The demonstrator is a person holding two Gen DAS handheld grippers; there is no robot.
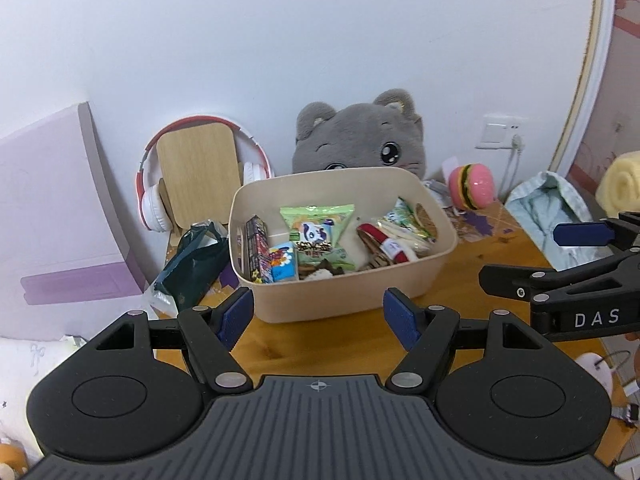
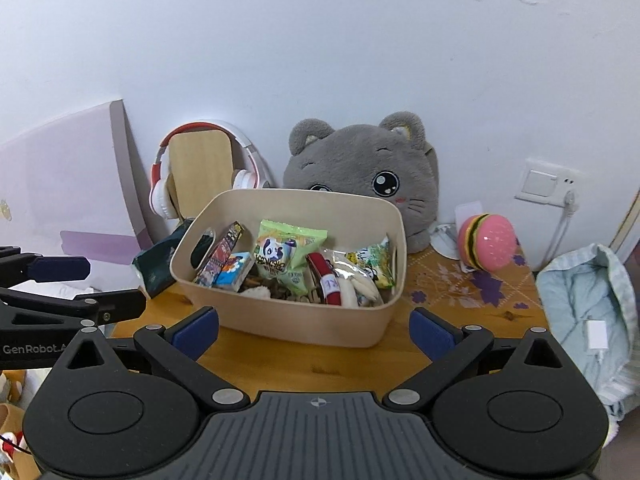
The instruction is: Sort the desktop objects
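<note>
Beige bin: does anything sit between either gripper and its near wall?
Nothing visible does. Only bare wooden desk lies between the open left gripper, the open right gripper and the beige bin.

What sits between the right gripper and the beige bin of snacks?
Nothing: in the right wrist view only bare wooden desktop separates the open right gripper from the beige plastic bin.

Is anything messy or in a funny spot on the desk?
A bit. The dark green bag lies crumpled and tipped against the beige bin, left of it. The snacks inside are jumbled, leaning every way. The burger toy sits alone outside the bin, on the right. Nothing looks spilled or broken.
</note>
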